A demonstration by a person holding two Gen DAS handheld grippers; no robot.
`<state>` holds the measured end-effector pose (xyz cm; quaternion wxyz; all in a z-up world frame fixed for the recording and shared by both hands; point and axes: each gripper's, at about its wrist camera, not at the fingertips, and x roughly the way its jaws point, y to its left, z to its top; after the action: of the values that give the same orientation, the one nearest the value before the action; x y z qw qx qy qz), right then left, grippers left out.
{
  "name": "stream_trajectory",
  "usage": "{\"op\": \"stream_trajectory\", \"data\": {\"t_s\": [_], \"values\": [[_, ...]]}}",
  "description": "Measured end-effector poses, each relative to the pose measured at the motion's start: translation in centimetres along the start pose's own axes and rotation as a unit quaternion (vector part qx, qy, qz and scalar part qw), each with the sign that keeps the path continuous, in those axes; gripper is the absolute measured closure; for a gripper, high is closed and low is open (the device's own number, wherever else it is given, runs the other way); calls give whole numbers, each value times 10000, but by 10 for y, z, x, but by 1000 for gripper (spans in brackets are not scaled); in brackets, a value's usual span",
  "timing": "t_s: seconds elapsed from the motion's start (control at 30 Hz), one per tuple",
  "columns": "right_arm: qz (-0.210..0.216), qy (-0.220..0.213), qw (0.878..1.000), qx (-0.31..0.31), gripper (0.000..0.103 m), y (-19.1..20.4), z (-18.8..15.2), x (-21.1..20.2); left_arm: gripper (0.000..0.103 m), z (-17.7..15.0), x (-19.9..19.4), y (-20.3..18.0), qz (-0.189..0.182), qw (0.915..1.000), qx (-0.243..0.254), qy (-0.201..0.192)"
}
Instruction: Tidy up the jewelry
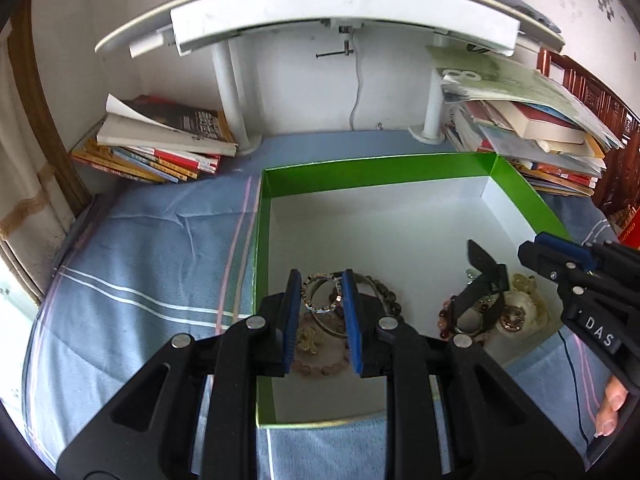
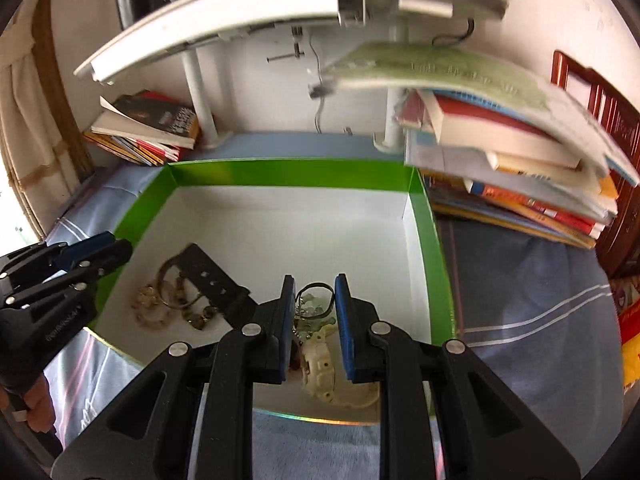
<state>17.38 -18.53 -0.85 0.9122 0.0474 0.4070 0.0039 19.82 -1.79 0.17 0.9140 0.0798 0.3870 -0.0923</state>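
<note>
A shallow box with a green rim [image 1: 376, 172] and white floor lies on a blue striped cloth. Several pieces of jewelry lie on its near floor: silver and beaded bangles [image 1: 320, 296], a pink bead bracelet [image 1: 320, 366], a black watch [image 1: 484, 280] and a cream watch [image 2: 320, 364]. My left gripper [image 1: 321, 280] hovers over the bangles, jaws a little apart and holding nothing. My right gripper [image 2: 314, 284] hangs over the cream watch and a thin ring [image 2: 316, 292], also slightly apart and empty. Each gripper shows in the other's view, the right gripper [image 1: 536, 250] and the left gripper [image 2: 116, 246].
Stacks of books [image 1: 160, 140] [image 2: 520, 152] flank the box at back left and back right. White stand legs [image 1: 230, 92] hold up a curved white shelf [image 1: 320, 8] behind the box. A wooden chair [image 2: 600, 112] stands far right. Fingers [image 1: 610, 408] grip the right tool.
</note>
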Motion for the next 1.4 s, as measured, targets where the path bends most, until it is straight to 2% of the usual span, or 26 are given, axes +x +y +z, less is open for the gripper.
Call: {"op": "stream_trajectory", "data": {"t_s": [0.17,0.2,0.23,0.27,0.3,0.37,0.47,0.53,0.63,0.77,0.93,1.03,1.4], "values": [[-66,38,10000,36,82,0,-1,4,82,-2,9,1,-42,10000,-56,40],[-81,26,10000,48,76,-1,-1,4,78,-3,10,1,-47,10000,-60,36],[-114,-9,9999,74,60,-1,0,2,72,-4,10,1,-56,10000,-68,35],[-152,-86,9998,109,53,-2,-1,-2,51,-4,10,2,-55,9999,-93,28],[-174,-154,9997,125,47,-3,-1,-7,41,-5,7,3,-97,9999,-135,-15],[-189,-267,9994,99,44,-2,-2,-20,38,-5,1,3,-173,9997,-168,-66],[-238,-546,9981,134,30,0,-9,-46,28,-9,-19,2,-2,9996,-75,-280],[-307,-781,9964,142,15,1,-16,-65,24,-15,-38,2,-18,9989,-50,-464],[-473,-1102,9927,90,5,7,-32,-90,16,-30,-68,0,116,9973,-8,-728],[-617,-1181,9911,-9,3,16,-53,-110,8,-54,-102,-1,155,9949,-83,-997],[-808,-1209,9893,-143,3,25,-73,-128,5,-77,-129,-4,298,9938,-182,-1059],[-683,-1368,9882,-13,3,25,-82,-145,4,-87,-145,-4,184,9930,-210,-1148],[-787,-1607,9839,33,3,31,-88,-172,4,-95,-168,-12,153,9918,-129,-1264]]}}
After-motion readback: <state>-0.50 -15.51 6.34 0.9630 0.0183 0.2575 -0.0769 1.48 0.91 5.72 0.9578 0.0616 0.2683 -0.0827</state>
